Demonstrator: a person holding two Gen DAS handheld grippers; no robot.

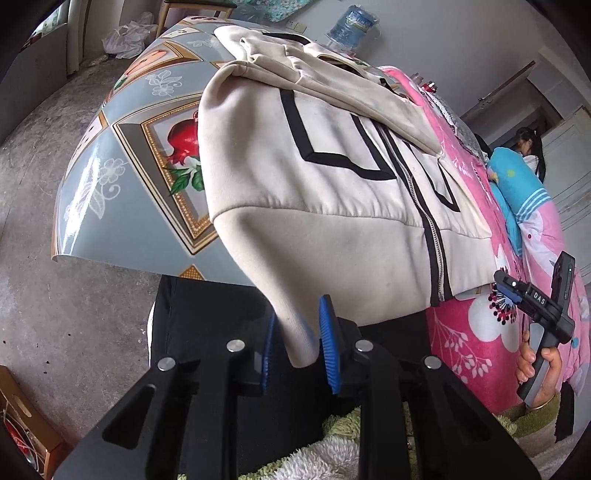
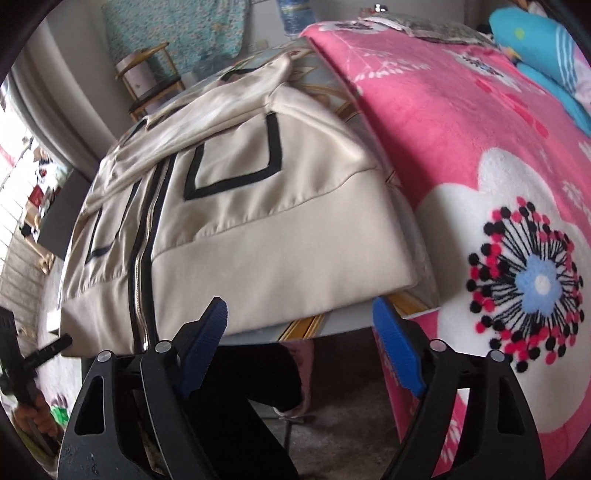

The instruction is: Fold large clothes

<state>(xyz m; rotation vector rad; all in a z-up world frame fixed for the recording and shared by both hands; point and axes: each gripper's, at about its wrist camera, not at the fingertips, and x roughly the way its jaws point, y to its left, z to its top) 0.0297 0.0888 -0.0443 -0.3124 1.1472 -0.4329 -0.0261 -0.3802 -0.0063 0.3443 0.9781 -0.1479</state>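
Observation:
A cream zip-up jacket (image 1: 332, 192) with black line trim lies on the patterned table, sleeves folded over its upper part. It also shows in the right wrist view (image 2: 258, 221). My left gripper (image 1: 297, 350) is shut on the jacket's near left hem corner, pulled off the table edge. My right gripper (image 2: 299, 347) is open and empty, just before the jacket's near right hem. The right gripper also shows in the left wrist view (image 1: 508, 291), held by a hand.
The table has a glossy grey-blue cover with fruit pictures (image 1: 147, 155). A pink flowered blanket (image 2: 480, 184) lies to the right of the jacket. A blue pillow (image 1: 517, 184) and a person (image 1: 530, 147) are behind it. A chair (image 2: 151, 81) and a water jug (image 1: 351, 26) stand at the far end.

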